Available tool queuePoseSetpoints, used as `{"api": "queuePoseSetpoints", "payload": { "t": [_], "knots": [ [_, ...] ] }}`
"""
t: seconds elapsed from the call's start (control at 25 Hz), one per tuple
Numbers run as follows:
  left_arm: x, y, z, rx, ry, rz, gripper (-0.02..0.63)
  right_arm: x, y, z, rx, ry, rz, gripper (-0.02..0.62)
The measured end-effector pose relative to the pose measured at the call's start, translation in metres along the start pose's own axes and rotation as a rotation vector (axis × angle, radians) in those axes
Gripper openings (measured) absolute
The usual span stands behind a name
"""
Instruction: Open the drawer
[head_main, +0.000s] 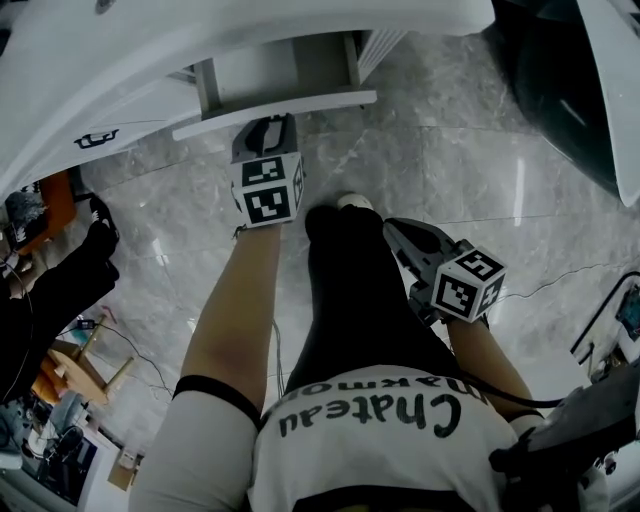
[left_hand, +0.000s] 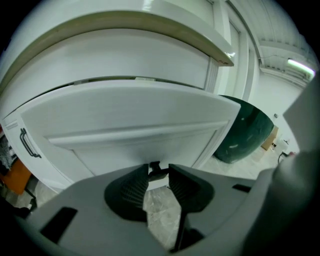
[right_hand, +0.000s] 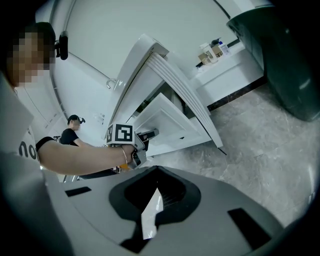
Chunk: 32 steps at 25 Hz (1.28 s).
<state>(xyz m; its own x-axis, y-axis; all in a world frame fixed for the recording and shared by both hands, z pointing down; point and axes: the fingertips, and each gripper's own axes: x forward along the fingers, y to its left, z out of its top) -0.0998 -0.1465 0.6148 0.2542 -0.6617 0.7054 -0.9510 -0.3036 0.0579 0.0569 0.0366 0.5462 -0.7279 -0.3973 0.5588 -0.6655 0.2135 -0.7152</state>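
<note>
I see the white cabinet (head_main: 150, 50) with its drawer (head_main: 290, 105) part way out toward me. The front panel's long axis runs left to right across the head view. My left gripper (head_main: 268, 128) clamps the small dark handle (left_hand: 158, 169) at the panel's middle, and my right gripper (head_main: 398, 233) hangs apart, jaws together, empty.

Floor: glossy grey marble-pattern tile floor (head_main: 480, 170), streaked with light glare | Wall: plain white wall (right_hand: 190, 20) | Furniture: low white ledge (right_hand: 240, 62) over a dark skirting strip (right_hand: 235, 95), bearing small bottles (right_hand: 212, 50); large dark green rounded tub (left_hand: 245, 132) on the floor | Light: bright ceiling strip lamp (left_hand: 300, 65)
</note>
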Motion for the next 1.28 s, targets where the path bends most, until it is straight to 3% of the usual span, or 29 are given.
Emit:
{"api": "queuePoseSetpoints", "payload": {
  "t": [1.28],
  "knots": [
    [-0.054,-0.032,-0.070,0.015,0.109,-0.057,0.125,0.009,0.013,0.005,0.024,0.002,0.030,0.003]
  ]
}}
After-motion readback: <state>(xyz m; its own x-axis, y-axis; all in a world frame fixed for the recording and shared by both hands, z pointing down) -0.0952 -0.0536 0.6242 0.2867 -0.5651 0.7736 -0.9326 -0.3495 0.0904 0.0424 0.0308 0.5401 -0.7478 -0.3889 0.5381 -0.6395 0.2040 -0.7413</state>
